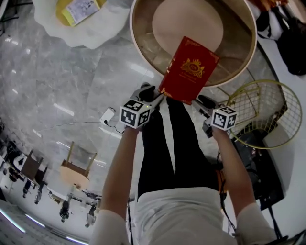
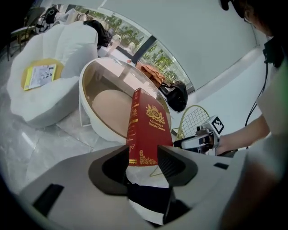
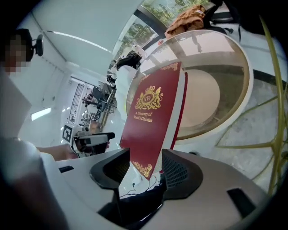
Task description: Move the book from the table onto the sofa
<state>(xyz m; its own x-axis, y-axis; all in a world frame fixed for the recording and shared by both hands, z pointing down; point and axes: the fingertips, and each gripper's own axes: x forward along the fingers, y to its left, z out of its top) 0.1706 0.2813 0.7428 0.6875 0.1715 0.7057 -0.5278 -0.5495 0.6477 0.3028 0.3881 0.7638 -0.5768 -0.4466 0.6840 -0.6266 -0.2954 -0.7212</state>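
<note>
Head view: you are holding both grippers low in front of your legs, each angling downward. The red book (image 1: 189, 69) is standing tilted on its lower edge between them, over the near rim of the round tabletop (image 1: 135, 43), and is not on the white sofa (image 1: 95, 33).

Left gripper (image 2: 143, 161): its jaws are standing apart, with the book's (image 2: 146, 128) spine-side bottom corner sitting in the gap. No pad is visibly pressing on it, so the gripper is reading as open.

Right gripper (image 3: 146, 168): its jaws are also standing apart. The book's (image 3: 153, 117) lower corner is hanging between them with clear space on both sides, so the gripper is open.

A yellow item (image 1: 79, 10) is lying on the sofa. A gold wire frame (image 1: 282, 110) is standing on the marble floor (image 1: 48, 86), just beside the tabletop.
</note>
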